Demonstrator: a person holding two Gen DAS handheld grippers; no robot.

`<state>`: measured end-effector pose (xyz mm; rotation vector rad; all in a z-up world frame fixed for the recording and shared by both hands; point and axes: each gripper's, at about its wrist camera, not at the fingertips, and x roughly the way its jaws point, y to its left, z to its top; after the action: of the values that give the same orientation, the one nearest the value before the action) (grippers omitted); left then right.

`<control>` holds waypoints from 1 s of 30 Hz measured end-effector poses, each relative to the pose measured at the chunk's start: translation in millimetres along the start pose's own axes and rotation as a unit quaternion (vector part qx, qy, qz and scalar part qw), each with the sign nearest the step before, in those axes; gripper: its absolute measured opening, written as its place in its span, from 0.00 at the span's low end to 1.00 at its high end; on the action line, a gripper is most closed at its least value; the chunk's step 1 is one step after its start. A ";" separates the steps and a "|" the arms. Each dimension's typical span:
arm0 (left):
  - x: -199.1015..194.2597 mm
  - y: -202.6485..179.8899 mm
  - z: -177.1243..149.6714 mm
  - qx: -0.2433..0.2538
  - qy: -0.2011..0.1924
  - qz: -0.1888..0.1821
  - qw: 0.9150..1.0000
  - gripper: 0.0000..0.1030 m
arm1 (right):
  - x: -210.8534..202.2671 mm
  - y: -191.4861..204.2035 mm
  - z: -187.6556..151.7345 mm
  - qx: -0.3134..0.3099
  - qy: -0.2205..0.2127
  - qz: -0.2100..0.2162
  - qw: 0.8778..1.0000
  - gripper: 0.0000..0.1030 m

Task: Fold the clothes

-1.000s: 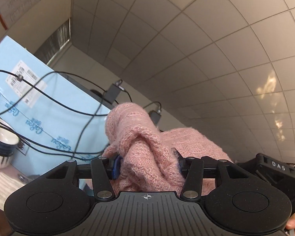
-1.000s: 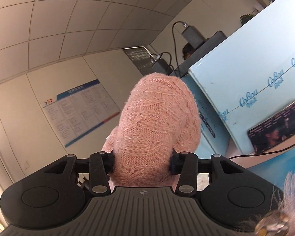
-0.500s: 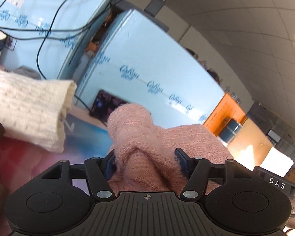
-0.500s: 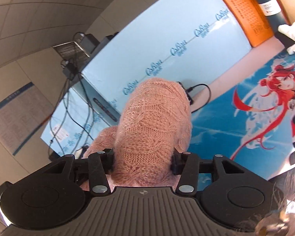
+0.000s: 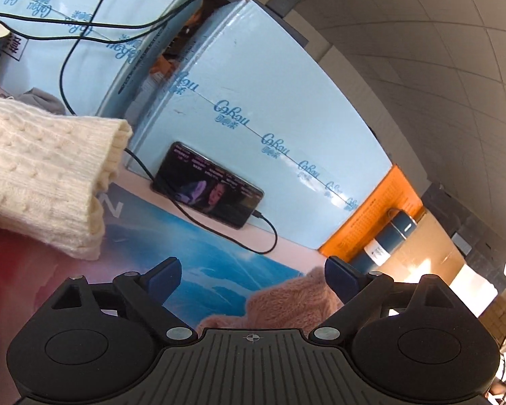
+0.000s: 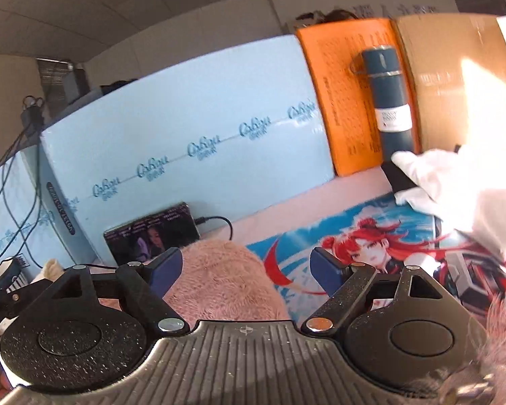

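Cream cable-knit sweater (image 5: 44,175) at far left on the printed mat (image 5: 219,270). Left gripper (image 5: 253,278): fingers spread wide, pink knit garment (image 5: 286,300) lying loose below, unheld. Right gripper (image 6: 244,266): likewise spread, same garment (image 6: 219,280) bunched by its left finger; phone (image 6: 151,233) propped against blue foam board (image 6: 185,128) behind.

- left gripper (image 5: 252,278) jaws spread wide, nothing clamped
- pink knit sweater (image 5: 288,298) low between fingers, on printed mat (image 5: 216,270)
- cream knit sweater (image 5: 40,175) at left
- phone (image 5: 208,185) leaning on blue foam board (image 5: 263,101), cable plugged in
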<state>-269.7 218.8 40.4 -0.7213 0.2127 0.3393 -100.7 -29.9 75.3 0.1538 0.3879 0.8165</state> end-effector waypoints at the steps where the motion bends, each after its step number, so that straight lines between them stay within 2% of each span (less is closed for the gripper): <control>1: -0.8 2.2 1.0 -0.003 -0.004 0.013 1.000 0.94 | -3.0 3.9 0.4 -0.017 -0.004 0.040 0.999 0.90; 3: -0.3 5.3 1.8 -0.004 -0.003 0.021 1.000 0.94 | -8.4 10.6 -2.0 -0.045 0.001 0.132 0.990 0.95; 6: 5.1 11.7 2.0 -0.013 0.007 0.019 1.000 0.95 | -14.2 21.2 -19.7 -0.097 0.037 0.278 0.955 0.98; 8: 9.3 17.3 1.3 -0.024 0.015 0.018 0.999 0.96 | -16.1 35.0 -32.4 -0.149 0.055 0.308 0.938 1.00; 10: 12.0 21.8 0.8 -0.034 0.022 0.017 0.999 0.96 | -12.3 50.0 -43.8 -0.195 0.075 0.291 0.934 1.00; 14: 13.6 21.2 -1.7 -0.030 0.026 0.011 0.999 0.97 | 4.8 65.9 -57.3 -0.226 0.111 0.217 0.943 1.00; 21: 15.6 20.6 -5.6 -0.034 0.033 0.002 0.999 0.99 | 14.1 48.0 -51.4 -0.153 0.104 0.197 0.963 0.96; 23: 16.3 19.9 -7.3 -0.034 0.036 -0.001 0.999 0.99 | 13.8 44.6 -50.2 -0.139 0.098 0.191 0.967 0.87; 25: 16.9 19.7 -8.6 -0.035 0.039 -0.004 0.999 0.99 | 12.2 43.0 -49.1 -0.133 0.089 0.181 0.970 0.65; 26: 17.1 19.6 -9.2 -0.036 0.041 -0.005 0.999 0.99 | 11.9 40.8 -48.0 -0.124 0.085 0.181 0.972 0.57; 27: 17.7 19.4 -10.2 -0.038 0.043 -0.010 0.998 0.99 | 11.7 38.3 -46.8 -0.115 0.081 0.182 0.973 0.43; 28: 18.3 19.2 -11.2 -0.039 0.046 -0.015 0.998 0.99 | 12.8 32.6 -44.7 -0.092 0.080 0.188 0.975 0.35; 30: 19.6 18.7 -13.3 -0.042 0.052 -0.026 0.997 0.99 | 17.5 19.7 -40.0 -0.037 0.082 0.201 0.975 0.28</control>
<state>-259.6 227.4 13.3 -0.8277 0.2797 0.2625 -119.0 -4.3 39.1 0.0957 0.4880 1.2474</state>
